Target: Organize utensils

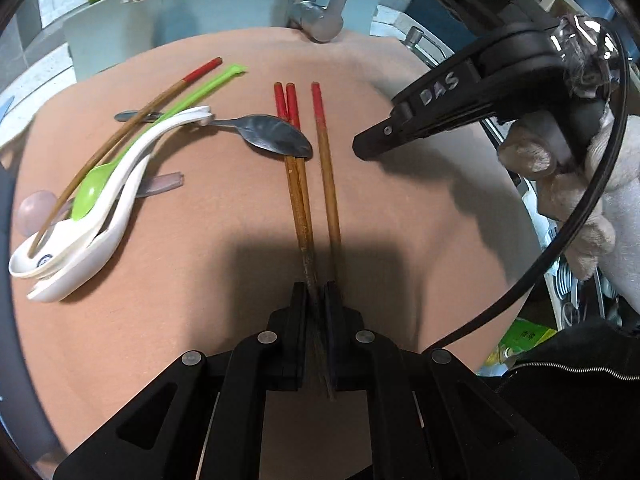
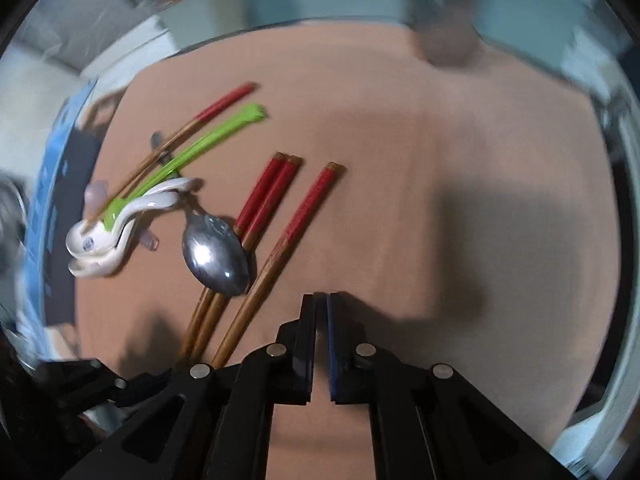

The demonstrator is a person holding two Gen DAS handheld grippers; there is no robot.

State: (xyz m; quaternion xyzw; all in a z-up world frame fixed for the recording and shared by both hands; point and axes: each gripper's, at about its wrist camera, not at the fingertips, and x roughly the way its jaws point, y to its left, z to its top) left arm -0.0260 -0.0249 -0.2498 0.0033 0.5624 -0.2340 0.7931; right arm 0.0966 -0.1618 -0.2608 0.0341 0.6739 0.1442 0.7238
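Four chopsticks (image 1: pixel 320 152), five spoons (image 1: pixel 276 136)

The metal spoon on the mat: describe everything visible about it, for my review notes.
The metal spoon is plain silver-grey, dull and shiny like stainless steel, with an oval bowl and a slim handle. It lies flat on the tan mat, its bowl resting across the pair of red-tipped chopsticks. Its handle runs under the white ceramic spoons, and its end peeks out beyond the pile, under the lone chopstick. Neither gripper touches it; whether the bowl faces up or down is unclear.
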